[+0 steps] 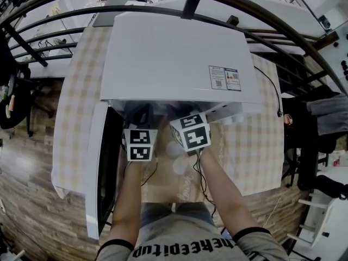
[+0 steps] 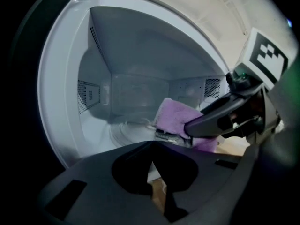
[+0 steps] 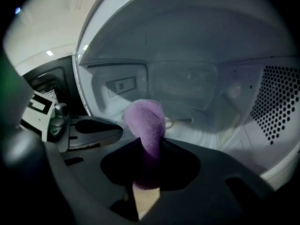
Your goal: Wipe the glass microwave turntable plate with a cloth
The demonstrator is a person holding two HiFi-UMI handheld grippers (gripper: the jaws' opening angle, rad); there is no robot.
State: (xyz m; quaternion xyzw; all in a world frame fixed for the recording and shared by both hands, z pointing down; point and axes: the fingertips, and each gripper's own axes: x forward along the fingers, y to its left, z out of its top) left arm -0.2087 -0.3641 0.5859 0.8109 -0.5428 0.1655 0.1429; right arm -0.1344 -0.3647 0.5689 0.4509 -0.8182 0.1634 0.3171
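Observation:
The glass turntable plate (image 2: 127, 134) lies on the floor of the open white microwave (image 1: 174, 53); it also shows faintly in the right gripper view as the plate (image 3: 206, 125). My right gripper (image 3: 149, 142) is shut on a purple cloth (image 3: 146, 121), whose free end sticks out over the plate's near edge. Seen from the left, the cloth (image 2: 176, 116) hangs in the right gripper (image 2: 187, 132) just inside the microwave mouth. My left gripper (image 2: 151, 145) sits beside it at the opening, jaws together with nothing between them. In the head view both grippers, left (image 1: 138, 143) and right (image 1: 190, 132), have their tips hidden under the microwave top.
The microwave door (image 1: 98, 167) hangs open to the left. The oven stands on a table with a checked cloth (image 1: 81, 91). A black cable (image 1: 273, 88) runs down the right side. Perforated vent walls (image 3: 276, 102) close in the cavity.

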